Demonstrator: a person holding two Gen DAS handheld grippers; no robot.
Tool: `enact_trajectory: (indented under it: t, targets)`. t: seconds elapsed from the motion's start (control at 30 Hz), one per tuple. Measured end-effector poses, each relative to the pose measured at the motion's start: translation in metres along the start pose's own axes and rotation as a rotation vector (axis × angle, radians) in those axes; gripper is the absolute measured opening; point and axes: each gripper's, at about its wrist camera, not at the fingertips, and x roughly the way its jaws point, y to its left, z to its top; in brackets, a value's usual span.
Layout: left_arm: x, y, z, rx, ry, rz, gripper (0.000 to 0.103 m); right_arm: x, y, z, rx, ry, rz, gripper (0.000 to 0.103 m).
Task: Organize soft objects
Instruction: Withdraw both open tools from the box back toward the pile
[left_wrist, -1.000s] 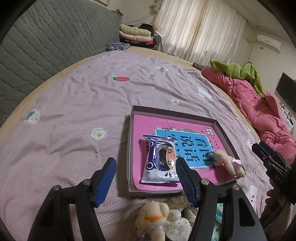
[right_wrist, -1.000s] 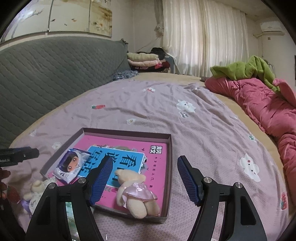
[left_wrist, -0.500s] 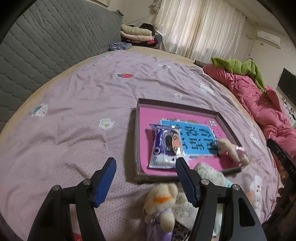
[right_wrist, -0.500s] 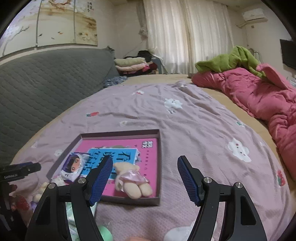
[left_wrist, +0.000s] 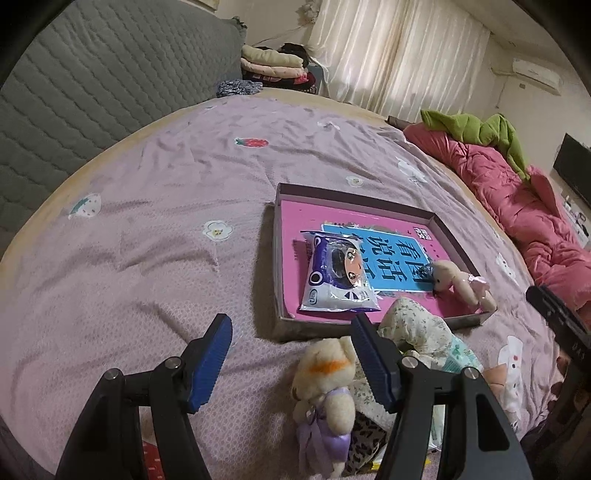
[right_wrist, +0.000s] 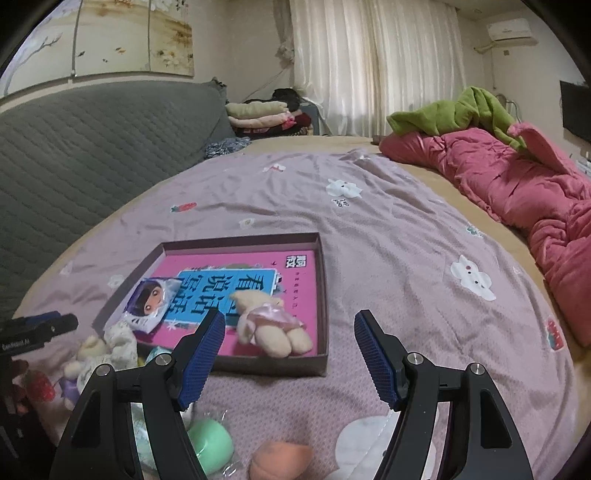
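Both tongs stand wide and hold nothing above a lilac bed (left_wrist: 147, 266). Ahead of the left tongs (left_wrist: 291, 363), a shallow box (left_wrist: 354, 201) holds a doll packet (left_wrist: 338, 275) and a pink-dressed plush bear (left_wrist: 460, 282). Between their tips lies a cream bear in purple (left_wrist: 327, 391), its lower body cut off. Below the right tongs (right_wrist: 290, 360), a green ball (right_wrist: 212, 445) and an orange lump (right_wrist: 279, 461) are partly hidden, hard to identify.

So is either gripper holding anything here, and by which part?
Nothing is held. The left gripper and right gripper are both open and empty.
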Motion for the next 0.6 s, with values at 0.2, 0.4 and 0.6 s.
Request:
enact_trajectory:
  t: [0.2,0.4,0.6]
  targets:
    - [-0.006,0.003,-0.005,-0.004,0.007,0.001,0.066,-0.006,0.007,-0.005,-0.019,-0.001,0.0,0.074]
    - [-0.013,0.004,-0.012,-0.005,0.013,-0.01,0.066,-0.013,0.006,-0.009,-0.015,-0.002,0.004,0.074]
    - [-0.02,-0.001,-0.018,0.015,0.018,-0.014,0.066,-0.022,0.004,-0.017,-0.013,0.01,0.001,0.074]
